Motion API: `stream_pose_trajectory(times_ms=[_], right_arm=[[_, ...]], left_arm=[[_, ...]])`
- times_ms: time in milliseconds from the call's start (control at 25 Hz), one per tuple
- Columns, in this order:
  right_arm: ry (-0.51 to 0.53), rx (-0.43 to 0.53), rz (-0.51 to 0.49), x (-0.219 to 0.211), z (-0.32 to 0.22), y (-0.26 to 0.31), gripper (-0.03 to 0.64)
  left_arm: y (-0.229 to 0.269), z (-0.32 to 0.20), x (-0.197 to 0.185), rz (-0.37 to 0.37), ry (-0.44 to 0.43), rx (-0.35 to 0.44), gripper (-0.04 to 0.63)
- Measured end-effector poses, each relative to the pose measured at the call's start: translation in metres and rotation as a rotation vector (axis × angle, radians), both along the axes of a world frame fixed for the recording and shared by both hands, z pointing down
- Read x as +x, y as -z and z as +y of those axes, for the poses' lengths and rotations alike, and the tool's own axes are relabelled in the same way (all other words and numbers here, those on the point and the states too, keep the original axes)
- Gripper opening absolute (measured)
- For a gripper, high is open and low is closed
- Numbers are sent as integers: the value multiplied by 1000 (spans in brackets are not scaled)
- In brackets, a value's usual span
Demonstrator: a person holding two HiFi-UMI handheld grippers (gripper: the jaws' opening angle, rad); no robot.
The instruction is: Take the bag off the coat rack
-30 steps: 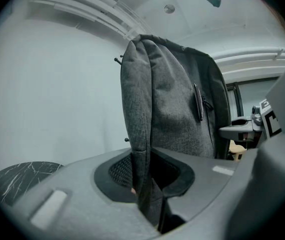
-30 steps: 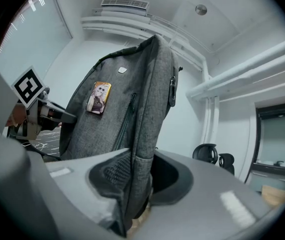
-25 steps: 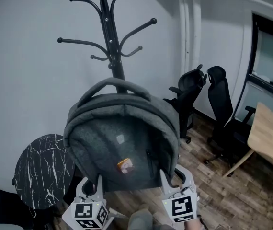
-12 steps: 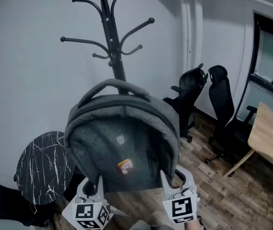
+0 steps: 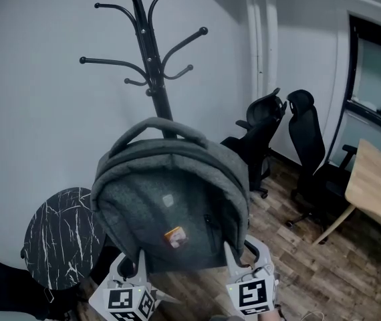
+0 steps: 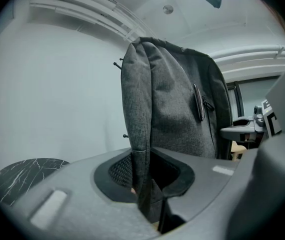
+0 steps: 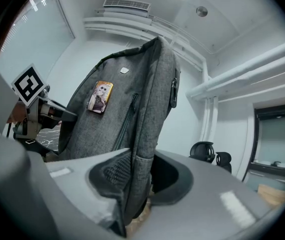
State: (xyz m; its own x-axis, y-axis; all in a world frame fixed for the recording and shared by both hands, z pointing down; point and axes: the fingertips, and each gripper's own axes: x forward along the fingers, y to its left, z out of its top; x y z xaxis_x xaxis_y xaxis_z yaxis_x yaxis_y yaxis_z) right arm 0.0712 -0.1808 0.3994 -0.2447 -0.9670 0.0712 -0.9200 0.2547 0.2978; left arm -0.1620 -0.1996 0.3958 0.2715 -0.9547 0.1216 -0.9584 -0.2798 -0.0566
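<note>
The grey bag (image 5: pixel 170 199) rises above both grippers, in front of the coat rack (image 5: pixel 152 65). The left hand-held gripper (image 6: pixel 145 184) and right hand-held gripper (image 7: pixel 132 184) each pinch a lower side seam, jaws narrowed on the fabric. It looks soft and bulky, so gripped this low it may sag or tip.
</note>
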Motion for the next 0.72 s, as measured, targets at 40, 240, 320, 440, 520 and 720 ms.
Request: stream_pose_trajectory(times_ms=[40, 240, 320, 440, 520, 720], right_arm=[[-4, -1, 2, 0, 2, -1, 97], [-26, -1, 12, 1, 11, 0, 97], [-34, -1, 15, 0, 17, 0, 97], [-43, 2, 16, -2, 26, 2, 97], [-47, 3, 20, -3, 30, 4, 97], [-55, 8, 29, -9, 42, 8, 97]], left_arm=[[-1, 1, 0, 0, -3, 0, 72], [0, 7, 1, 2, -25, 0, 72], [0, 11, 1, 3, -33, 1, 72], [2, 18, -1, 6, -42, 9, 72], [1, 22, -3, 4, -47, 12, 72], [0, 32, -9, 13, -57, 16, 71]])
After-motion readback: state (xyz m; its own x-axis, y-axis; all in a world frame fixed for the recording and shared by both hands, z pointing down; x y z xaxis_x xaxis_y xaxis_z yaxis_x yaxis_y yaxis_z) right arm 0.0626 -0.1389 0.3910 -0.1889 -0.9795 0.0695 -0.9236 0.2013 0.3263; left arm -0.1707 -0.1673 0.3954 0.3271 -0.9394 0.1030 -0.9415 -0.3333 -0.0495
